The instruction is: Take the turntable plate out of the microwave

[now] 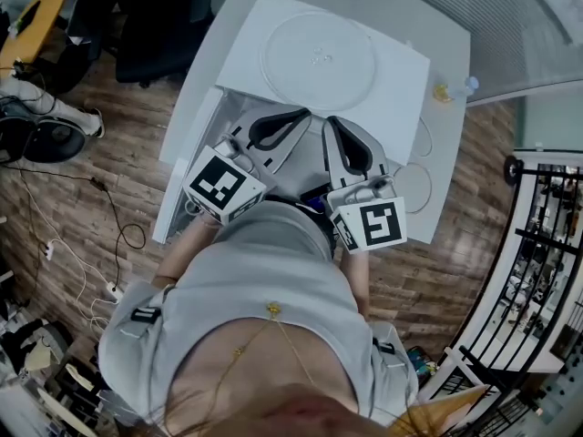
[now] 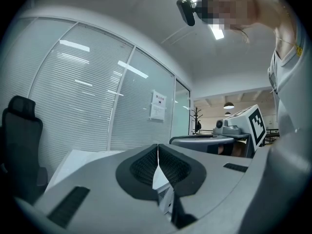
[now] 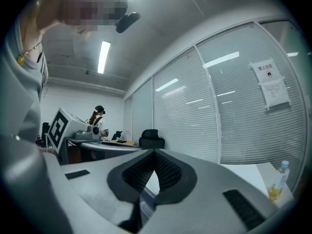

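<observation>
the left tool (image 2: 157, 152) and the right tool (image 3: 154, 156) are both fully closed and hold nothing. the round clear glass turntable plate (image 1: 319, 60) lies flat on top of the white box-shaped microwave (image 1: 244, 55), just beyond them. it is probably heavy, stiff, slippery and fragile, so i would pinch its near rim.

**White and grey over brown wood**

The left hand-held gripper (image 1: 296, 115) and right hand-held gripper (image 1: 332, 124) are grey with black ribbed pads and black-on-white marker cubes. Ahead of them, a pale plate (image 1: 319, 60) lies on a white microwave (image 1: 255, 39) and white worktop (image 1: 446, 25). The floor (image 1: 118, 162) is brown wood-grain.
</observation>
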A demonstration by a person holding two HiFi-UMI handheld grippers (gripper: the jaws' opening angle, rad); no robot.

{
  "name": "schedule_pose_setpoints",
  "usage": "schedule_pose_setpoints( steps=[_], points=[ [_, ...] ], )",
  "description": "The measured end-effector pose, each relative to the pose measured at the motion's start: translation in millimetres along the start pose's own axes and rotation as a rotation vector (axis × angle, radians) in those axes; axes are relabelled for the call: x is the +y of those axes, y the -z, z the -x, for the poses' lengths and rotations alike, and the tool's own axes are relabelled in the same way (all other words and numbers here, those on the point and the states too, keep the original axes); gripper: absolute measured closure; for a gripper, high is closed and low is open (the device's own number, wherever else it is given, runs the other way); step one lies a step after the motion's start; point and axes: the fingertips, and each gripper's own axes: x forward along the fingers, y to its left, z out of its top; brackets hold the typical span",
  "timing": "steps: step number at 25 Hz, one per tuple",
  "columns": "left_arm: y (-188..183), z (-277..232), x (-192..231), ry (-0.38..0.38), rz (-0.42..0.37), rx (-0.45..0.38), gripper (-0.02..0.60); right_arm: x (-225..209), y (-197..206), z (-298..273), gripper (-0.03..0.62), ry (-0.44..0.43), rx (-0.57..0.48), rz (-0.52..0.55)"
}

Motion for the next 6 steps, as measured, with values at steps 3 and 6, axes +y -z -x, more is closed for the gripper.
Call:
schedule_pose_setpoints(
  steps=[3, 6],
  points=[
    [-0.7, -1.7, 2.1, 0.003, 0.001, -0.001, 0.552, -1.4, -1.7, -0.6, 0.579, 0.004, -0.004, 0.006],
    [-1.0, -2.0, 3.7, 0.002, 0.0, -0.003, 0.552, -2.0, -2.6, -1.1, 0.579, 0.007, -0.007, 0.011]
  ],
)
